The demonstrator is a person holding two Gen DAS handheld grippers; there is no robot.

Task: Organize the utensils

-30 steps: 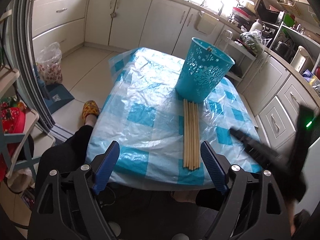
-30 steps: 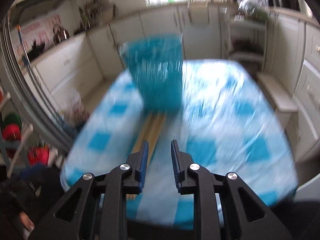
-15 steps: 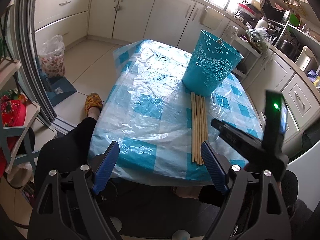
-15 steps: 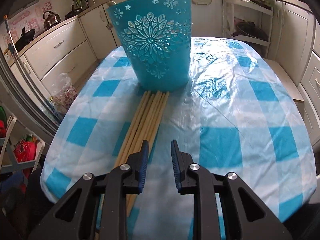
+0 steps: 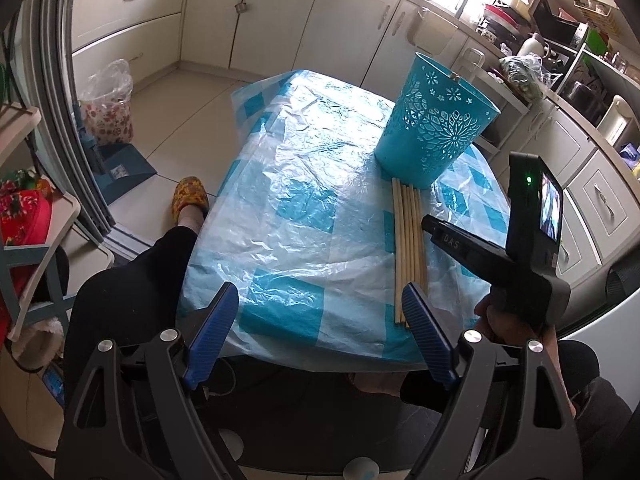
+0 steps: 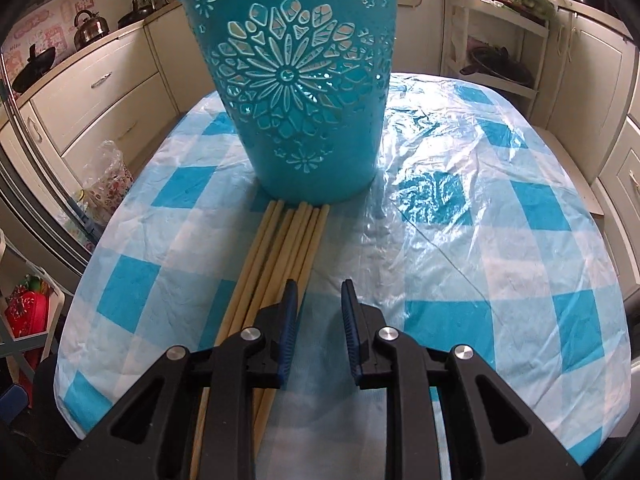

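Kitchen cabinets [image 5: 276,20] behind blue-checked tablecloth [image 5: 304,216]

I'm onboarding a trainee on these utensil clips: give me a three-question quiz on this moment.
1. True or false: the wooden sticks already stand inside the blue basket.
2. Which hand-held gripper has its jaws wider apart? A) left hand-held gripper B) right hand-held gripper
3. Fill in: the far ends of the sticks lie at the basket's ____.

Key
1. False: they lie flat on the checked tablecloth.
2. A: the left stands wide open over the table's near edge; the right is narrow, nothing between its pads, just right of the sticks.
3. Base.
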